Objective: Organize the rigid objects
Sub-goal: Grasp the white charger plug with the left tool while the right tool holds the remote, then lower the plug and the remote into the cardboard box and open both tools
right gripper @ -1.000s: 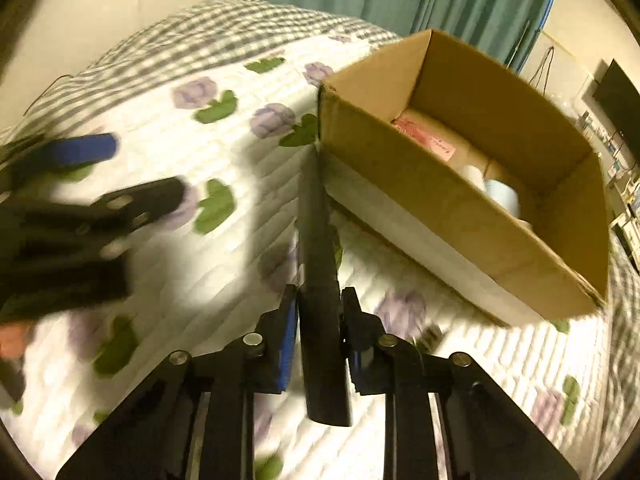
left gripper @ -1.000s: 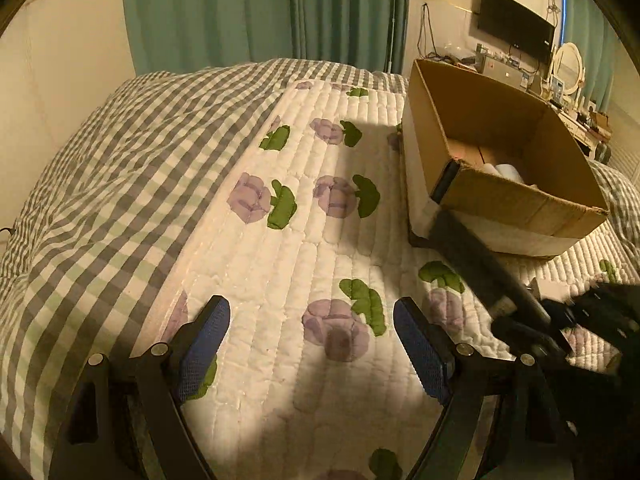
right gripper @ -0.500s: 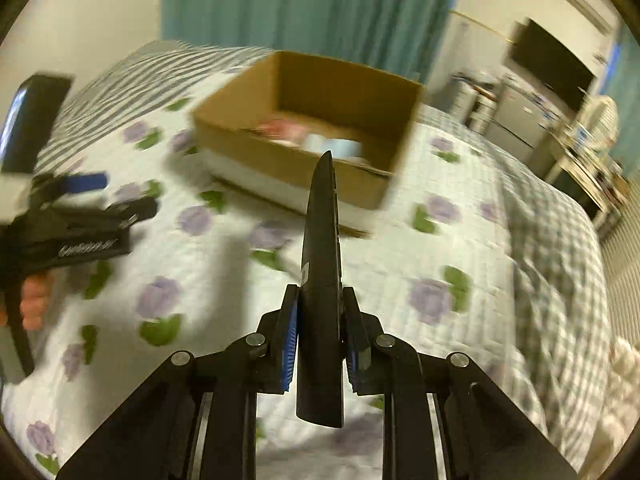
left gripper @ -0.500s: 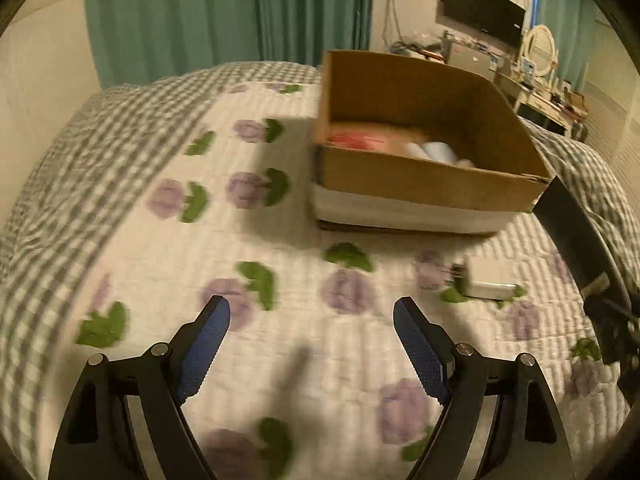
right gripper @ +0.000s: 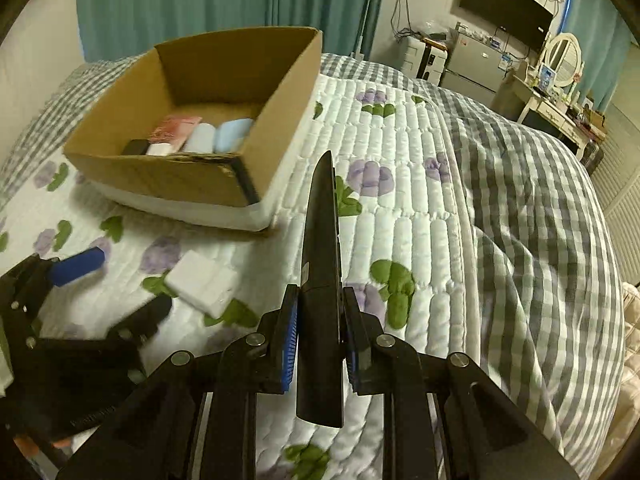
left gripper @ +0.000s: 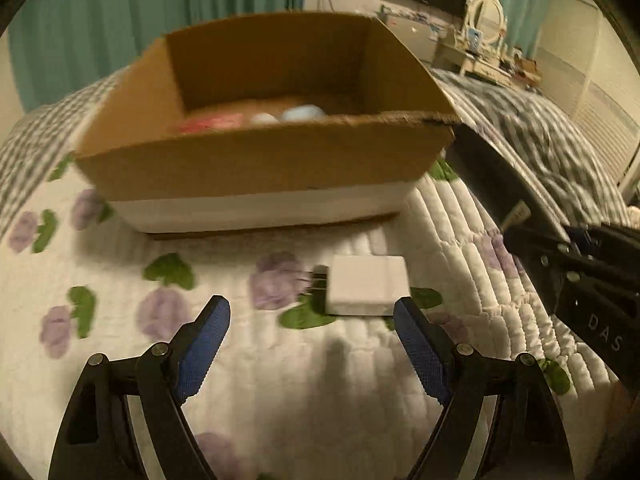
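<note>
Here the right gripper (right gripper: pixel 318 334) pinches a long black tapered object (right gripper: pixel 322 264) between its blue pads, its tip aimed toward the near right corner of the cardboard box (right gripper: pixel 208 184) on the quilt (right gripper: pixel 400 208). The left gripper (left gripper: pixel 311 338) hangs with fingers spread wide and nothing between them, just in front of the box, over a white charger (left gripper: pixel 366 284) lying near the box's front wall. Inside the box sit a red packet (right gripper: pixel 176 128), white and pale-blue items and a small dark one.

A long black remote-like bar (right gripper: pixel 322 280) is held lengthwise, tapering toward 12 o'clock. A white rectangular block (left gripper: pixel 366 285) lies flat on the quilt. At its 11 o'clock an open cardboard box (left gripper: pixel 256 168) is seen, containing pink, white, pale-blue and black items.
</note>
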Motion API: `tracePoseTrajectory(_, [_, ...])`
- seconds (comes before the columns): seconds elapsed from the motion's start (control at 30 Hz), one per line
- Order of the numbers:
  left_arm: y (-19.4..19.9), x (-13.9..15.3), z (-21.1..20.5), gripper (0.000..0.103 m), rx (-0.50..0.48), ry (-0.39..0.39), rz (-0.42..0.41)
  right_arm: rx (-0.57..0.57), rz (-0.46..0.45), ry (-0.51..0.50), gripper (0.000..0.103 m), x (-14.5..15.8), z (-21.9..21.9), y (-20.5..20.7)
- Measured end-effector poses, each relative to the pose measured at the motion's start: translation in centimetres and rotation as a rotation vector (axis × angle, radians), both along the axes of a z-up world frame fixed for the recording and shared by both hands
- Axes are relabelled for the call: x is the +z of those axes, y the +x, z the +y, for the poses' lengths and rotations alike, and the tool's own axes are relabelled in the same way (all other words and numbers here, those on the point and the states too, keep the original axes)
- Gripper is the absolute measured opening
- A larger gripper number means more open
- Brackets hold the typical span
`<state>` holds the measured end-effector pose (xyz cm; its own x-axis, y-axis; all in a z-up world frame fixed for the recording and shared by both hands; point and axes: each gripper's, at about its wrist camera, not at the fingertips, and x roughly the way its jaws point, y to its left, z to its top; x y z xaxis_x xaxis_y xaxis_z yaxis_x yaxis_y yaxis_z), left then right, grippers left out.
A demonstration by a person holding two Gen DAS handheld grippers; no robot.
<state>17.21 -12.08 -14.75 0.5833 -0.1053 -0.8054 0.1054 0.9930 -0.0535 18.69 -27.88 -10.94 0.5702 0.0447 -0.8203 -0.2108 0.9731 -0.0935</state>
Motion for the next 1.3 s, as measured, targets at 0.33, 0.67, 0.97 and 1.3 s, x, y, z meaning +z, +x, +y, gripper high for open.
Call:
tracePoseTrajectory(0.33, [2.0,-2.0,-2.2,0.083,-0.054,-0.040,0.033,-0.019,0.043,0.068,0.019,-1.6,-0.9,1.1])
tracePoseTrajectory(0.67, [1.5,-1.4,-1.7,0.068,-0.072,-0.020,0.022,-0.021,0.019,0.044,0.019,-1.6,-0.5,0.6])
tracePoseTrajectory(0.97, [-2.1,2.9,0.8,0.068,-0.067,-0.033,-0.071,-0.026,-0.066,0.031,0.019,2.3,0.2,-2.2])
tracePoseTrajectory(1.3, [-3.5,9.9,3.8,0.053,-0.069,-0.053,-0.188,-0.006,-0.166,0.046,0.019,8.5,2.6,-5.1])
